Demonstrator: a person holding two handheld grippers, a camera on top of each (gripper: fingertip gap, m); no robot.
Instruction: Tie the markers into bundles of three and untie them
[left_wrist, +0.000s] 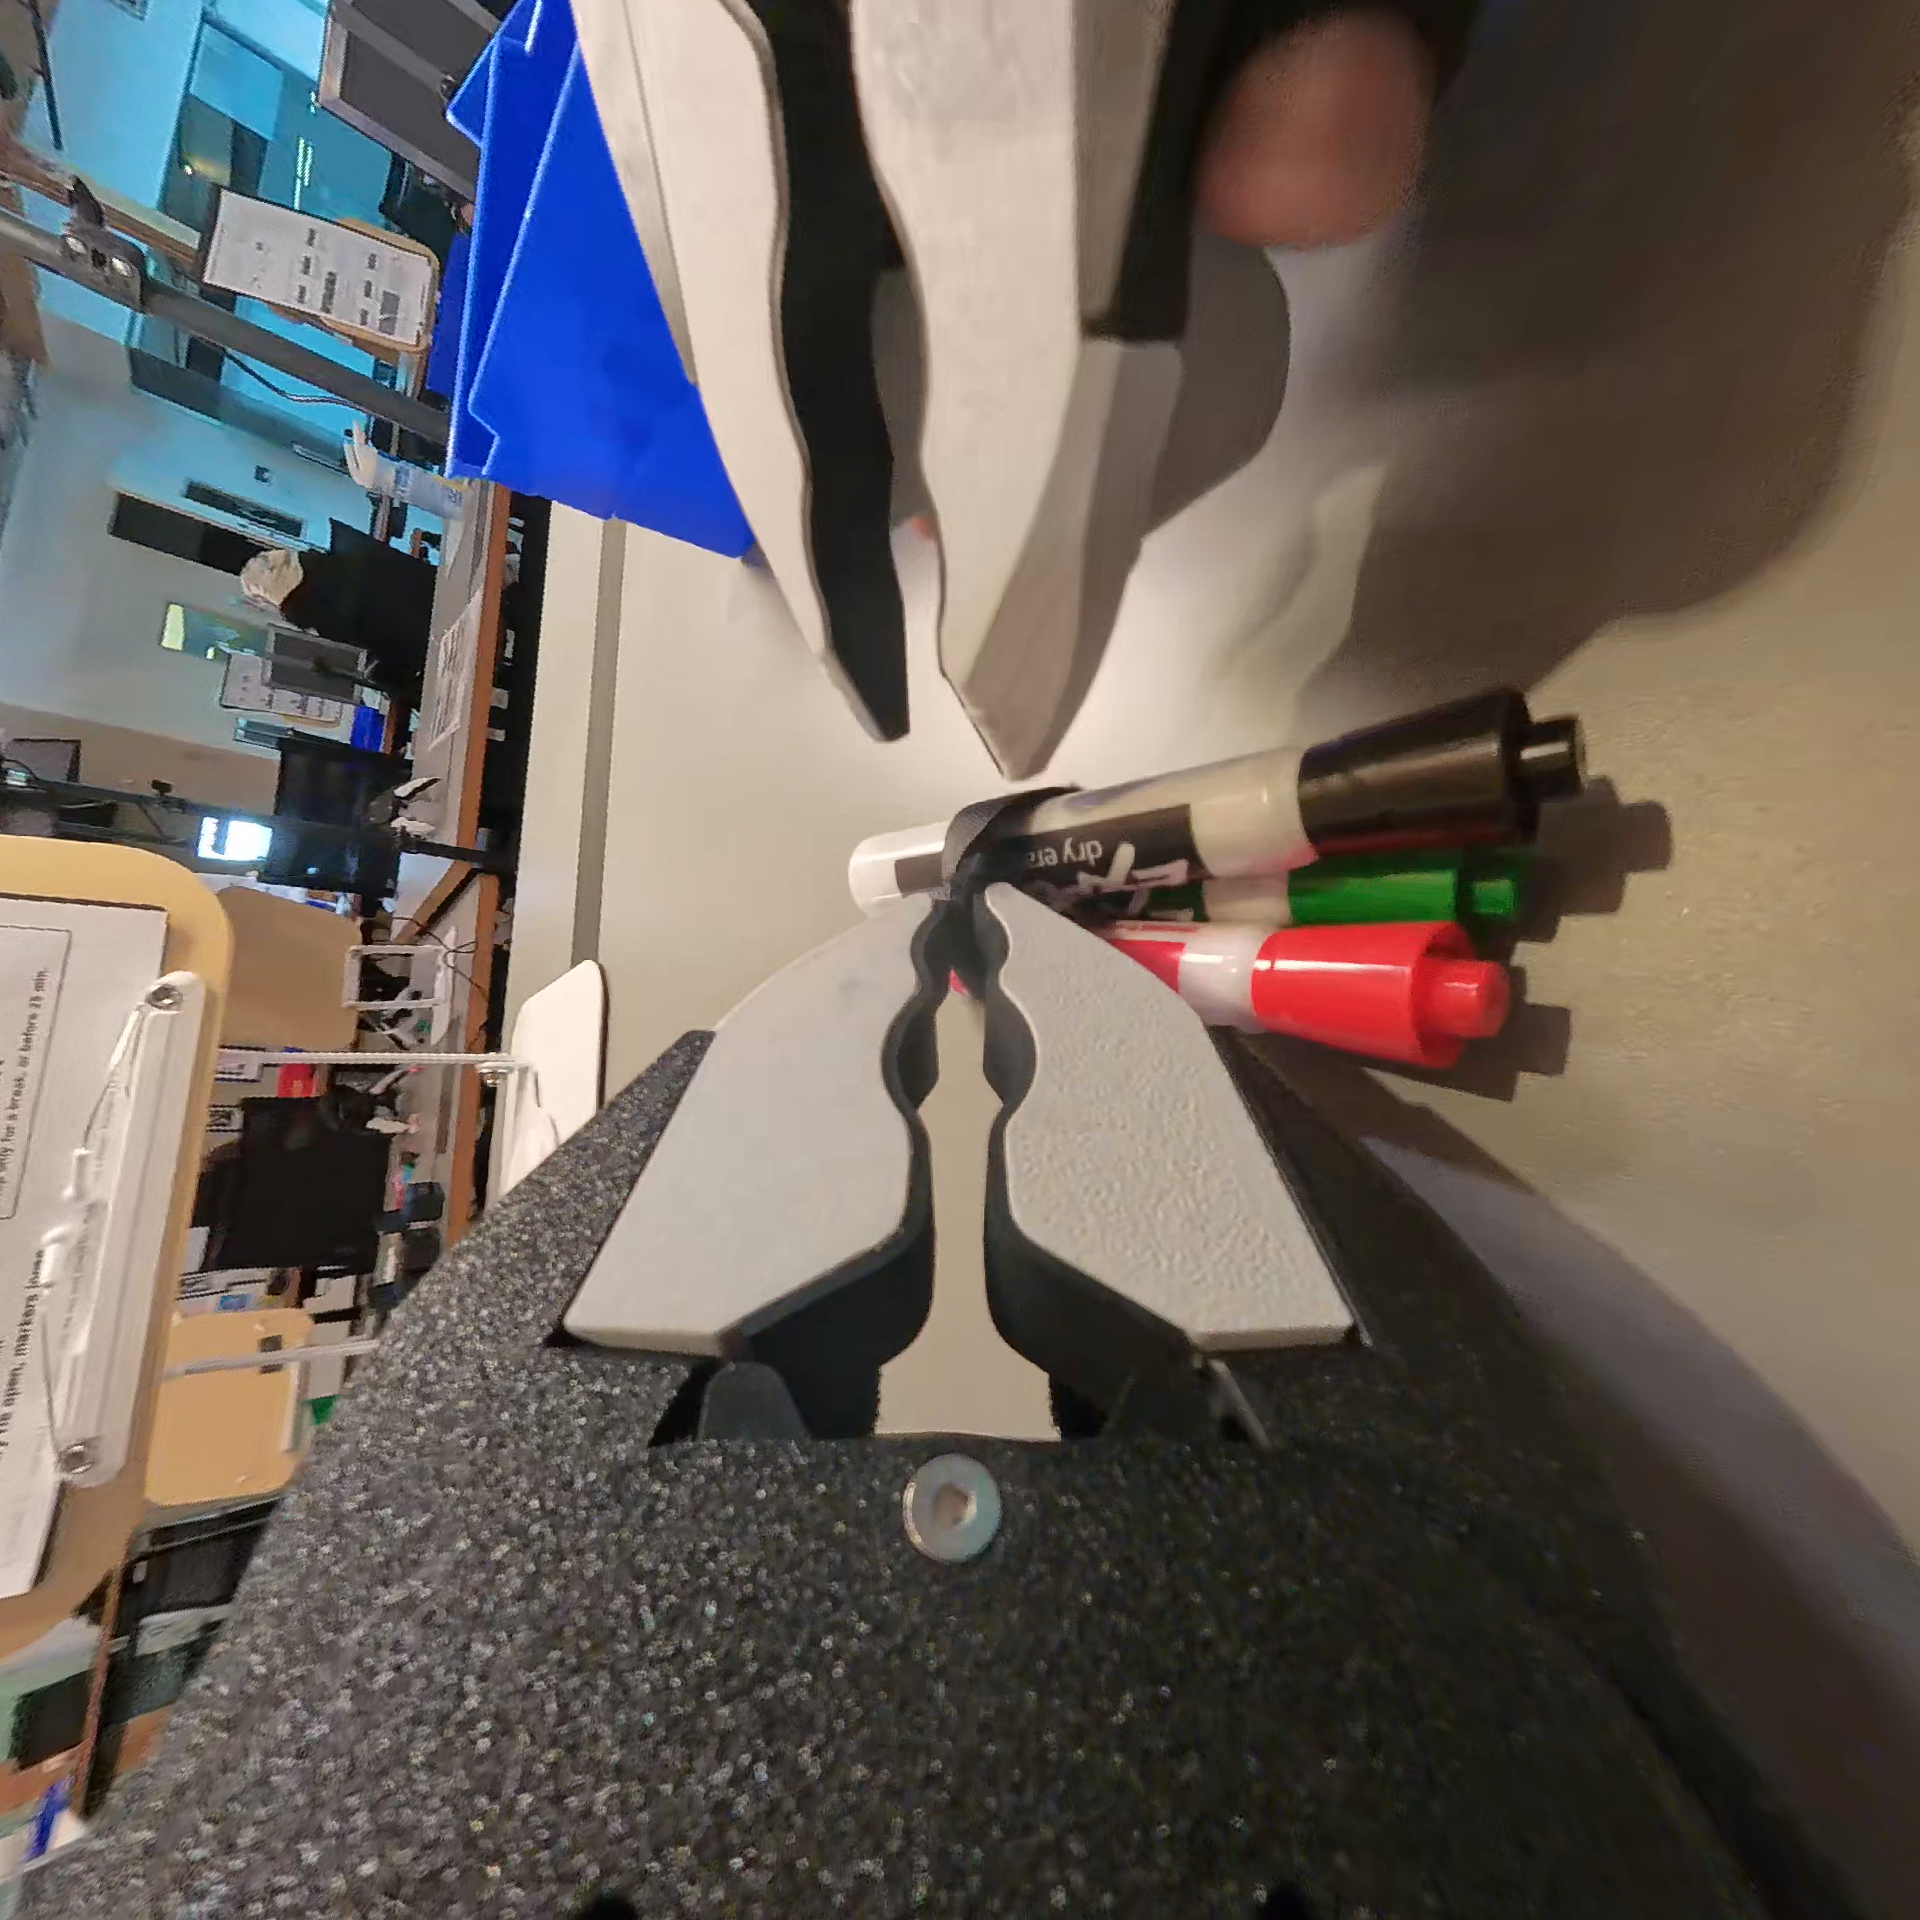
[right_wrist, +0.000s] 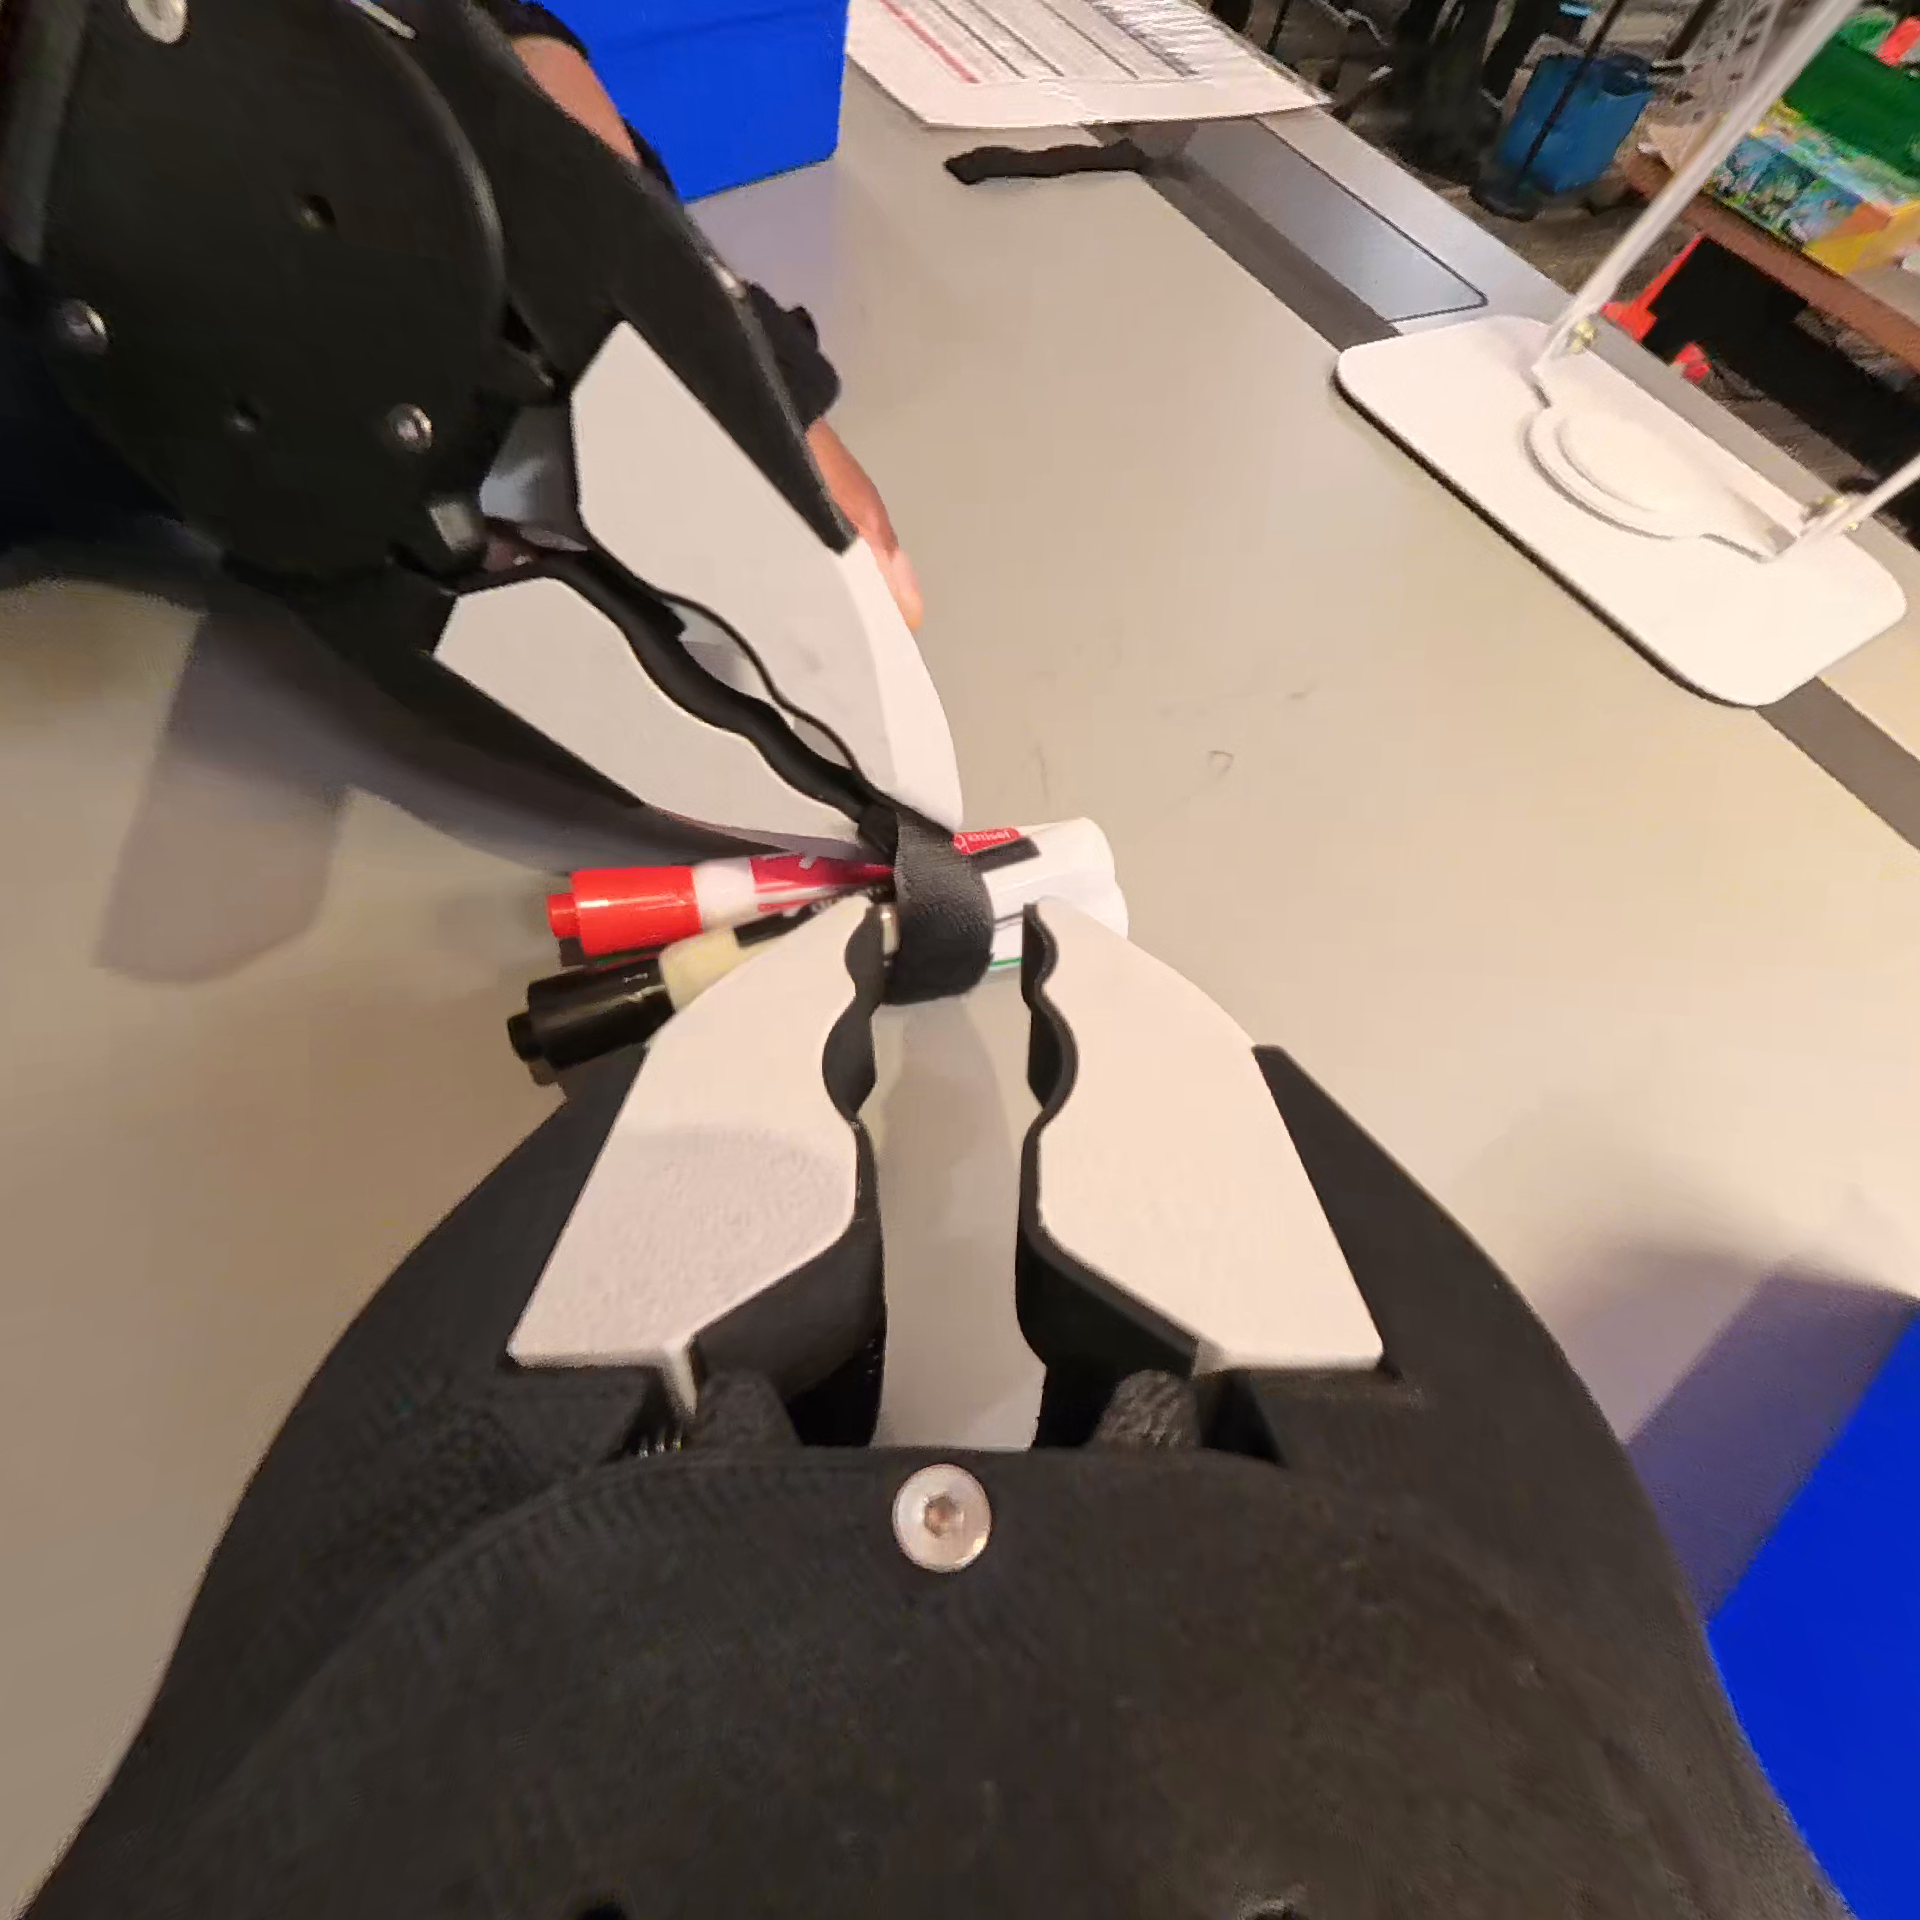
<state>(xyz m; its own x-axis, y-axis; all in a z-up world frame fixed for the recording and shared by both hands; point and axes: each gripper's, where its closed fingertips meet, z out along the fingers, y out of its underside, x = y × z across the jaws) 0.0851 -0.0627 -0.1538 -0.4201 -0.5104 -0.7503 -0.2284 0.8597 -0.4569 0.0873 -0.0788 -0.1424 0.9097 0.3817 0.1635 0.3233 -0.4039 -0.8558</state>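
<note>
Three markers lie bundled on the grey table (right_wrist: 1299, 727): black (left_wrist: 1351, 790), green (left_wrist: 1392, 894) and red (left_wrist: 1351, 982). A black strap (left_wrist: 971, 842) is wrapped around them. My left gripper (left_wrist: 961, 925) is shut on the strap at the side of the bundle; it also shows in the right wrist view (right_wrist: 883, 821), pinching the strap's end. My right gripper (right_wrist: 956, 920) is open, its fingertips on either side of the strap (right_wrist: 940, 904) without pressing on it. In the left wrist view it (left_wrist: 951, 743) hovers just beside the bundle. The red (right_wrist: 644, 904) and black (right_wrist: 592, 1008) caps point left.
A blue bin (right_wrist: 727, 83) stands at the table's far side, also in the left wrist view (left_wrist: 582, 312). A loose black strap (right_wrist: 1039, 161) and papers (right_wrist: 1039, 52) lie beyond. A white stand base (right_wrist: 1621, 520) sits at the right. A person's hand (right_wrist: 883, 540) holds the left gripper. Left and right tips are no more than a few centimetres apart.
</note>
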